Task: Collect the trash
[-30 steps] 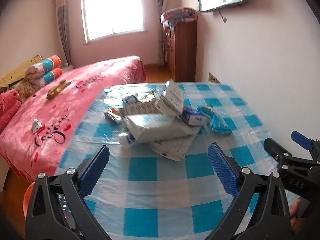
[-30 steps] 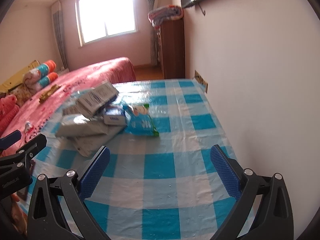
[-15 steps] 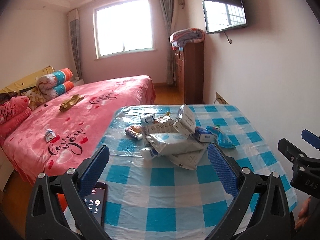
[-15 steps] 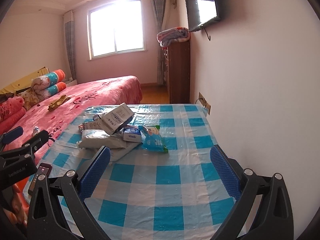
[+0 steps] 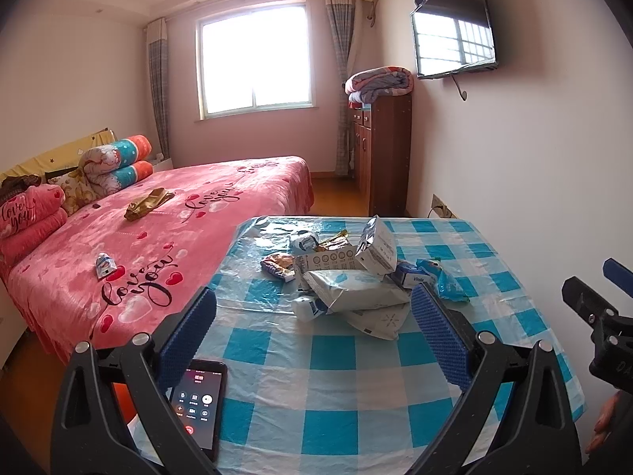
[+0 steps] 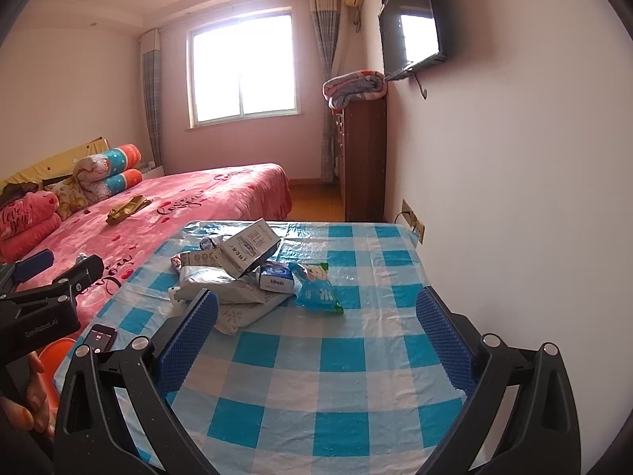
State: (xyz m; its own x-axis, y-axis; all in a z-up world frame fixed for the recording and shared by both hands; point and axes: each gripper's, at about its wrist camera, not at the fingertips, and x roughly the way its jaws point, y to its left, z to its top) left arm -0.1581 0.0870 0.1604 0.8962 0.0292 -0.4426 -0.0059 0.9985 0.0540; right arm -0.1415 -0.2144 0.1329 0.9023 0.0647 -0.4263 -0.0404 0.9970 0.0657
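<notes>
Trash lies heaped in the middle of the blue-checked table, well ahead of both our grippers, so we judge the task barely begun: nothing is collected yet and we are at the approach step. We see no bin for certain; an orange shape below the table's near left corner may be one, though the view there is too poor to say.

Our left gripper hangs over the near edge with its jaws spread wide and empty, and our right gripper does the same further toward the wall. The next move calls for one of us to travel forward to the pile and pick a piece that sits free, since the stacked packets would shift if we pulled from underneath.

Going from largest to smallest, the pile holds a big white pouch, a white carton tilted on top with print too small to read, a loose green-and-blue wrapper at the right edge, and a small blue tissue pack marked "Vinda".

A phone with a call screen lies by the left gripper; it is not trash.
</notes>
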